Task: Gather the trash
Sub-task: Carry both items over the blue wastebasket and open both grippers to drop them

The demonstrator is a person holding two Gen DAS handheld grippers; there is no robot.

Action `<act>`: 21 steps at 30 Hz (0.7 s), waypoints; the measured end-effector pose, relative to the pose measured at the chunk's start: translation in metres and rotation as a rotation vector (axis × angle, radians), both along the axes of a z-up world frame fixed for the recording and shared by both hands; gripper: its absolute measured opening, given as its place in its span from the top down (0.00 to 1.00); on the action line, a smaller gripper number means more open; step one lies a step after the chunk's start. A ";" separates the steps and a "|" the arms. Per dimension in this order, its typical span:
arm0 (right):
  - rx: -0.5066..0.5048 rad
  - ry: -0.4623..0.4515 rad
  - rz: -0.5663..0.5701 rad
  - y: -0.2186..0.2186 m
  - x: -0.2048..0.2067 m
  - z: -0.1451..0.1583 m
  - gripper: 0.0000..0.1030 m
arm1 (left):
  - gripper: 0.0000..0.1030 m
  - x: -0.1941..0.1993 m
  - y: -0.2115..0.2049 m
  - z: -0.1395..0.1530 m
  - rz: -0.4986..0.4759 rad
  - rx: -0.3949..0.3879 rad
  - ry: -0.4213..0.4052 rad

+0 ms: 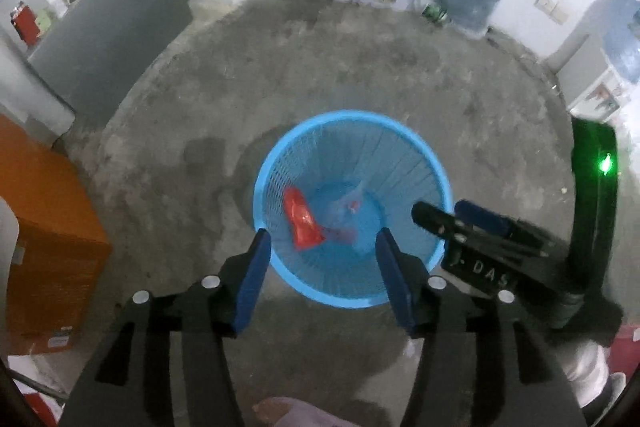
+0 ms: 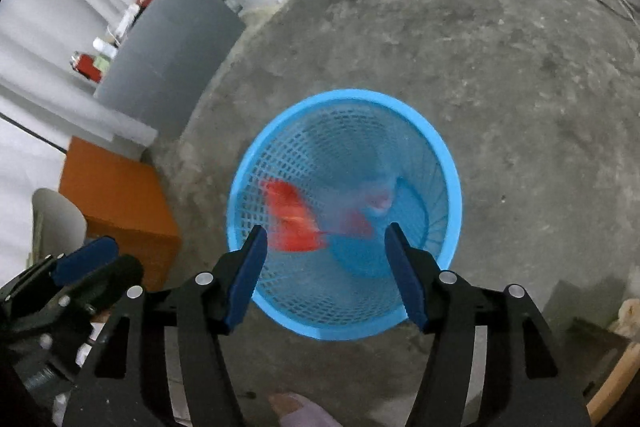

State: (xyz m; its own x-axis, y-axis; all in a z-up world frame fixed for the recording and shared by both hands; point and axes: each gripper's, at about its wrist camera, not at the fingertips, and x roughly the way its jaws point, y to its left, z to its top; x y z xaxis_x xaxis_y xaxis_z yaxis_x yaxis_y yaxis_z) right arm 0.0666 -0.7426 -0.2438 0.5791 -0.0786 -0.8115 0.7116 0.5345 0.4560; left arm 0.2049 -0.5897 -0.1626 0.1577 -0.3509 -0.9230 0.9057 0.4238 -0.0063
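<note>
A round blue plastic mesh basket stands on the rough grey concrete floor. Inside lie a crumpled red wrapper and a clear film scrap. The left gripper and right gripper hover above the rim, fingers parted, holding nothing.

White letters "DAS" stand on the right tool; nothing else reads.
</note>
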 end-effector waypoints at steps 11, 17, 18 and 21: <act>-0.526 -0.113 0.002 0.080 -0.066 0.142 0.08 | 0.41 -0.049 0.084 0.122 -0.087 -0.313 0.004; -0.701 -0.180 0.050 0.131 -0.104 0.203 0.08 | 0.39 -0.082 0.175 0.189 -0.095 -0.471 -0.042; -0.717 -0.193 0.056 0.138 -0.106 0.209 0.08 | 0.39 -0.085 0.195 0.200 -0.077 -0.502 -0.047; -0.781 -0.267 0.072 0.164 -0.121 0.234 0.08 | 0.36 -0.093 0.252 0.225 -0.031 -0.568 -0.088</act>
State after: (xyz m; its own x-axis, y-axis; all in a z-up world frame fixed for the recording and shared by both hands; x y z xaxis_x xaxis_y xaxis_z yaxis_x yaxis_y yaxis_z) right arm -0.0548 -0.5785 -0.0098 0.7695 -0.5183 -0.3731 0.5841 0.8074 0.0831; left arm 0.1119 -0.3379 0.0623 0.2066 -0.7938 -0.5720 0.9252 0.3486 -0.1496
